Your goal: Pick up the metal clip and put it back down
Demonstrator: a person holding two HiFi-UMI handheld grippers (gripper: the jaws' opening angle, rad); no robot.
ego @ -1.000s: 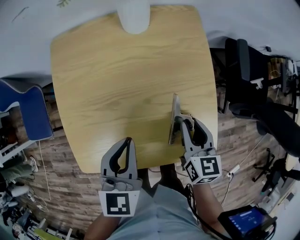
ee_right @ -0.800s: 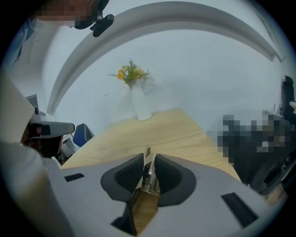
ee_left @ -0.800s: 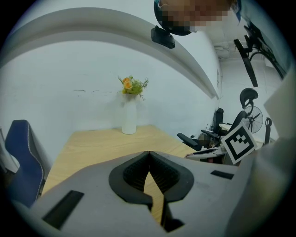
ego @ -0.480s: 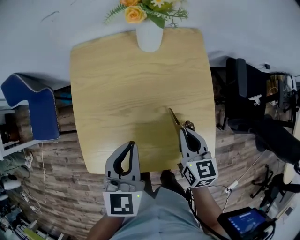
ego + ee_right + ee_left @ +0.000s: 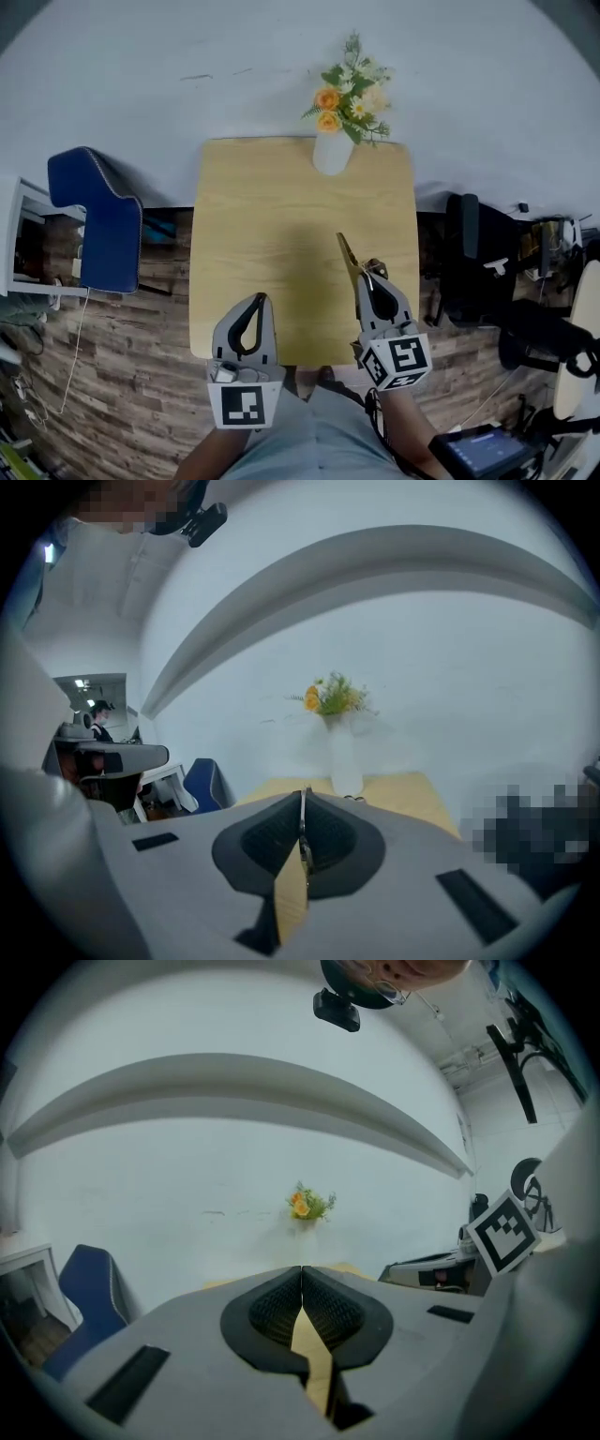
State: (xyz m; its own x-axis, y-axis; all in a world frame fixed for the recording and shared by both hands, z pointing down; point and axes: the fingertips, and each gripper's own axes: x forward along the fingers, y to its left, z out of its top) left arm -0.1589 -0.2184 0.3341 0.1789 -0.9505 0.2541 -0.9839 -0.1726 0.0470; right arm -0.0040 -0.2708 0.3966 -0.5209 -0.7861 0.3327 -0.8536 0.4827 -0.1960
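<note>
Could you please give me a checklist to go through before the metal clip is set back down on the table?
1. Grip: right tongs shut on the metal clip: ok.
2. Other hand: left tongs shut, empty, apart from the clip: ok.
3. Landing spot: bare table around the clip: ok.
4. Obstacle: vase at the far edge, away from the clip: ok.
5. Height of the clip above the table: cannot tell.

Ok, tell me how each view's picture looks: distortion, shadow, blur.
Head view: wide-angle bend, dark upper corners, and a faint soft shadow on the table beside the metal clip. Left gripper view: strong fisheye curves the wall ledge into an arc, with a black rim; the near left claw looks soft. Right gripper view: same curve, mosaic patches top left and lower right; the flowers look fairly sharp.
</note>
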